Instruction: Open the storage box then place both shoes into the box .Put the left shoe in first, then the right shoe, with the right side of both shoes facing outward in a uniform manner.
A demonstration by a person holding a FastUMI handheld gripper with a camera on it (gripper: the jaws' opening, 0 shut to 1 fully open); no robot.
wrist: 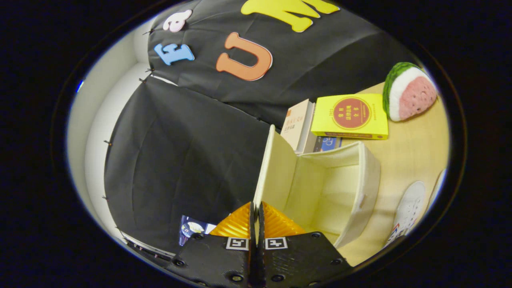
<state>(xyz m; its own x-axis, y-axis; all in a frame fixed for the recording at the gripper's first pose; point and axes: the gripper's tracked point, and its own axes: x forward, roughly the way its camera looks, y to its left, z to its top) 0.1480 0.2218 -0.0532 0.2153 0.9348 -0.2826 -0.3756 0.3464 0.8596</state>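
The gripper (256, 208) is clenched on the raised lid (272, 168) of the cream fabric storage box (360, 188), apparently pinching its edge to hold the cavity open; a white shoe (410, 208) waits beside it on the wooden table (416, 148).

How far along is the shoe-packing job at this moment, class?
Done: the box stands open, its lid raised and its inside bare. In hand: the hand-held gripper is closed on the lid's edge. Left: both shoes; a white shoe lies on the table beside the box, and none is inside yet.
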